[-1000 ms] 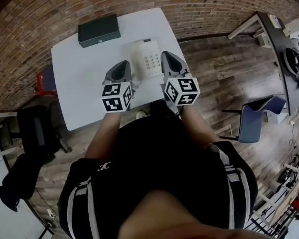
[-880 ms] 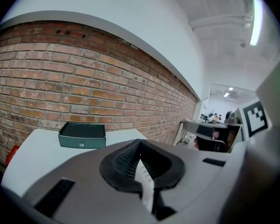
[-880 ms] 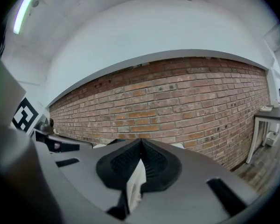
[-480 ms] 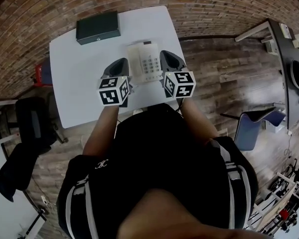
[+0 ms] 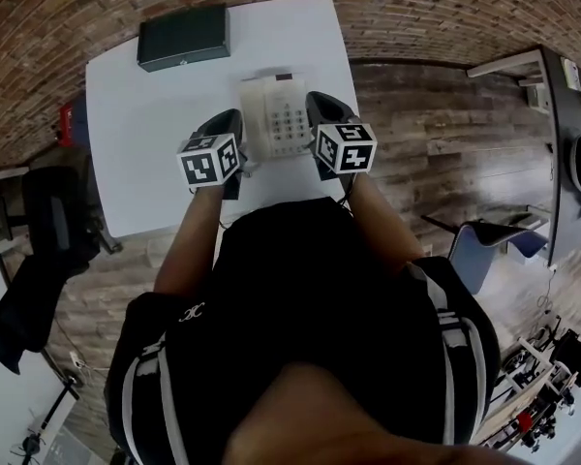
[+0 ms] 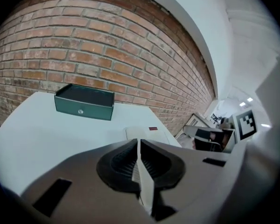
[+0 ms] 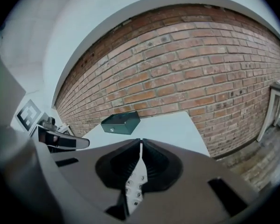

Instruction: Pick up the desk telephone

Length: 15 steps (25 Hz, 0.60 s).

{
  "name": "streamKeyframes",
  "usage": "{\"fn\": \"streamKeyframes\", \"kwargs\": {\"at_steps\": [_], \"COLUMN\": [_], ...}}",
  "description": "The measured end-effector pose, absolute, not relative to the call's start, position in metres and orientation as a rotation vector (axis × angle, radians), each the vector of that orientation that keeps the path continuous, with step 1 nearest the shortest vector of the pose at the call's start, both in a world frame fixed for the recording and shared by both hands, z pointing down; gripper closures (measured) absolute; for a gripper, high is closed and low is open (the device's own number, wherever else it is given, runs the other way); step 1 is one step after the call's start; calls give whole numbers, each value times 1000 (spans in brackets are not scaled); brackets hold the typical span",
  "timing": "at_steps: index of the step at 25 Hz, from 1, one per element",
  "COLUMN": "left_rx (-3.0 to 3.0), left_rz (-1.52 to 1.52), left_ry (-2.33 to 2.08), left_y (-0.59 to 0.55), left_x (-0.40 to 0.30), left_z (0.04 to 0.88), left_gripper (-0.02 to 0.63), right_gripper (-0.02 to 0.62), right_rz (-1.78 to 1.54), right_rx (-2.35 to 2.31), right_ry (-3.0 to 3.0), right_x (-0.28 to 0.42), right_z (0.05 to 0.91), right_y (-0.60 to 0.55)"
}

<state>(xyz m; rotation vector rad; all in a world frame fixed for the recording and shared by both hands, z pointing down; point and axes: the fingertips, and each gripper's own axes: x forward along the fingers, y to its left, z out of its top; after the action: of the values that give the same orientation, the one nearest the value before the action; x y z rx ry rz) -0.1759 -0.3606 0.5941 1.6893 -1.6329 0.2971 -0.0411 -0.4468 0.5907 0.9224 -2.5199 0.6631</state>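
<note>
The white desk telephone lies flat on the white table, keypad up, near the table's front right part. My left gripper hangs just left of it and my right gripper just right of it; both are shut with nothing between the fingers. In the left gripper view the shut left gripper points past the telephone, whose back end shows beyond the tips. In the right gripper view the right gripper is shut too, and the telephone's keypad shows through the slit below.
A dark green box sits at the table's far left corner, against the brick wall. A black chair stands left of the table, a blue chair on the wooden floor to the right.
Both grippers have sunk toward the table and moved forward, staying either side of the telephone. Their jaws stayed shut.
</note>
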Motion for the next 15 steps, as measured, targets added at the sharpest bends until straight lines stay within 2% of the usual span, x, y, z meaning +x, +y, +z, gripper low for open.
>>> {"fn": "streamKeyframes", "kwargs": {"at_steps": [3,5,6,9,15], "left_rx": [1655,1642,1632,1602,1590], "left_rz": [242,197,172,111,57], "left_ry": [-1593,-1546,-1517,-1448,-1318], "left_y": [-367,-371,-373,-374,-376], "left_x": [-179,-178,-177,-175,-166], "left_z": [604,610,614,625,647], "left_gripper": [596,519,473,398,338], "right_gripper": [585,525,511,483,440], "right_rz": [803,903,941,1013,1094], "right_rx": [855,817,802,761,709], "right_ry": [-2489,-2469,-2457,-2422,-2367], "right_x": [-45,-48,-48,-49,-55], "right_z": [612,624,630,646,663], "right_y": [-452,-455,-457,-458,-463]}}
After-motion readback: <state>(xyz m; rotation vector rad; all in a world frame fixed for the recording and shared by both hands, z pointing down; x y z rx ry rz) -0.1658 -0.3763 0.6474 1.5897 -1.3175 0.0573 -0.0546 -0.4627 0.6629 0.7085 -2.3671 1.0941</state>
